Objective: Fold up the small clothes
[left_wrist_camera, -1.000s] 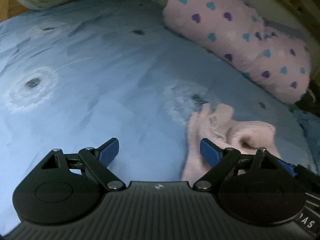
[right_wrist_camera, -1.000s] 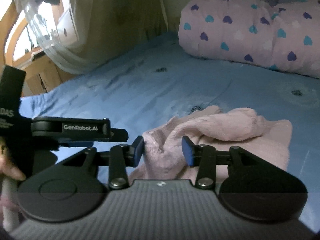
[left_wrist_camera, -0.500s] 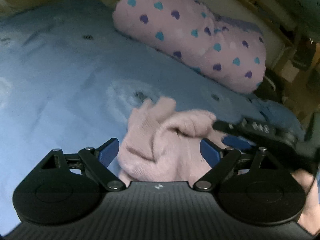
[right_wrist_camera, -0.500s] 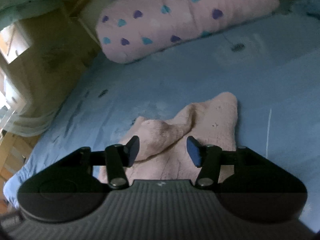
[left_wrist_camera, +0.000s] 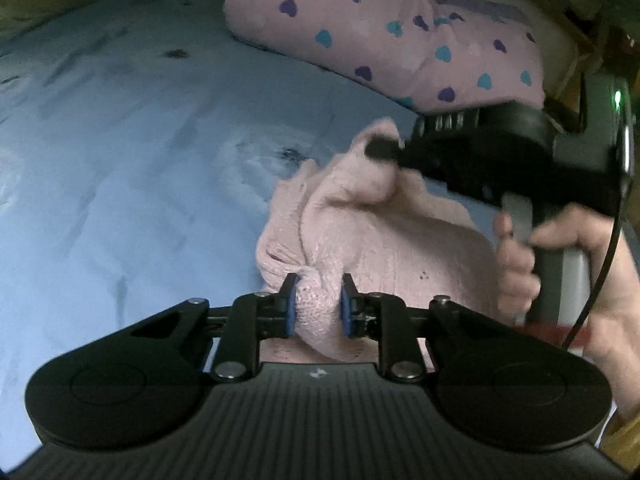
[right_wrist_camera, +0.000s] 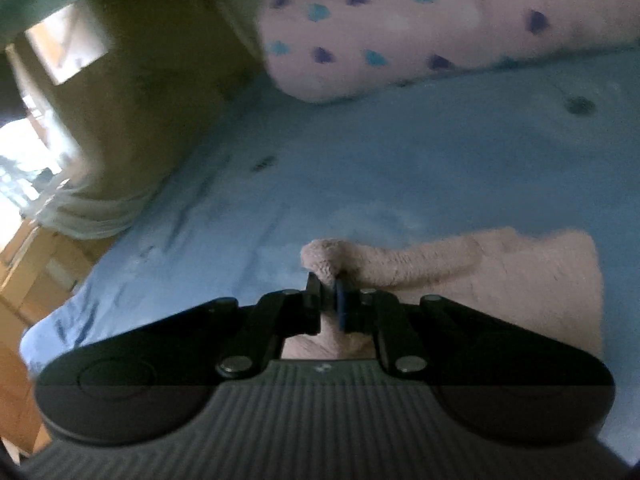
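A small pink knitted garment (left_wrist_camera: 384,232) lies crumpled on the blue bedsheet (left_wrist_camera: 140,152). My left gripper (left_wrist_camera: 316,308) is shut on a thick bunch of its near edge. The right gripper (left_wrist_camera: 380,150) shows in the left wrist view, held by a hand, pinching the garment's far raised part. In the right wrist view my right gripper (right_wrist_camera: 329,300) is shut on a rolled end of the pink garment (right_wrist_camera: 520,280), lifting it slightly off the sheet (right_wrist_camera: 360,168).
A pink pillow with blue and purple hearts (left_wrist_camera: 392,36) lies along the far edge of the bed; it also shows in the right wrist view (right_wrist_camera: 440,24). A wooden wall and a white curtain (right_wrist_camera: 88,216) stand left of the bed.
Both grippers were open a second ago and have closed on the pink garment. The left one swung right toward it; the right one moved to its far end.
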`<state>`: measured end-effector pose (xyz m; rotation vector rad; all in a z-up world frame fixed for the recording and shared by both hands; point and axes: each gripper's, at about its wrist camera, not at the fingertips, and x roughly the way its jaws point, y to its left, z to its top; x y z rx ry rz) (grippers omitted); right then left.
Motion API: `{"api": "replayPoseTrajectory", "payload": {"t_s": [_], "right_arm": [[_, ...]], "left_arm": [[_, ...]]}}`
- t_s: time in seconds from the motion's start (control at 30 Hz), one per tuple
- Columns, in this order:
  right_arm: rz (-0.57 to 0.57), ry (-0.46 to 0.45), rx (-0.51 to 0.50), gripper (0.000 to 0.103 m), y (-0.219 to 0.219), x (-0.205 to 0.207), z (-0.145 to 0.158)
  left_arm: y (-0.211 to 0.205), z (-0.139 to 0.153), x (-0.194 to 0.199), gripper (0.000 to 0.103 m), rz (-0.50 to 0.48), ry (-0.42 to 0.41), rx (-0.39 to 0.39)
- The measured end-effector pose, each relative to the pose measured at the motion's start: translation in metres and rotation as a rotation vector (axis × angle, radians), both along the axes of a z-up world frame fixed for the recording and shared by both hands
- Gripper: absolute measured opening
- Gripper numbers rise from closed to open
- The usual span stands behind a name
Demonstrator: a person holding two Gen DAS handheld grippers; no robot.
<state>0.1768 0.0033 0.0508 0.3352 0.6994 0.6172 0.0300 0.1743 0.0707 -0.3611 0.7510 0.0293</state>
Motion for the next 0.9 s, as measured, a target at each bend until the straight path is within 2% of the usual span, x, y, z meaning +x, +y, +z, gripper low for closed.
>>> {"api": "replayPoseTrajectory", "payload": {"t_s": [0.13, 0.2, 0.27, 0.33, 0.43, 0.57, 0.67, 0.8, 0.9], "right_arm": [[0.040, -0.012, -0.016, 0.013, 0.030, 0.011, 0.002], [0.052, 0.029, -0.040, 0.015, 0.044, 0.021, -0.007], [0.037, 0.058, -0.091, 0.027, 0.056, 0.027, -0.015], [0.035, 0.043, -0.099, 0.054, 0.056, 0.024, -0.019], [0.048, 0.002, -0.052, 0.069, 0.042, 0.012, -0.012], [0.029, -0.026, -0.014, 0.069, 0.003, -0.011, 0.006], [-0.013, -0.070, -0.011, 0.069, -0.033, -0.032, 0.015], [-0.095, -0.072, -0.003, 0.079, -0.080, -0.061, 0.012], [-0.147, -0.042, -0.002, 0.080, -0.106, -0.075, -0.001]], "left_arm": [[0.015, -0.009, 0.002, 0.025, 0.040, 0.050, -0.024], [0.018, -0.013, 0.004, 0.026, 0.047, 0.069, -0.028], [0.020, -0.015, 0.006, 0.030, 0.044, 0.081, -0.034], [0.022, -0.016, 0.007, 0.039, 0.061, 0.087, -0.038], [0.024, -0.016, 0.007, 0.055, 0.088, 0.093, -0.025], [0.026, -0.016, 0.007, 0.065, 0.109, 0.094, -0.035], [0.025, -0.017, 0.007, 0.068, 0.108, 0.097, -0.046], [0.025, -0.020, 0.008, 0.070, 0.109, 0.106, -0.077], [0.026, -0.024, 0.007, 0.071, 0.104, 0.112, -0.104]]}}
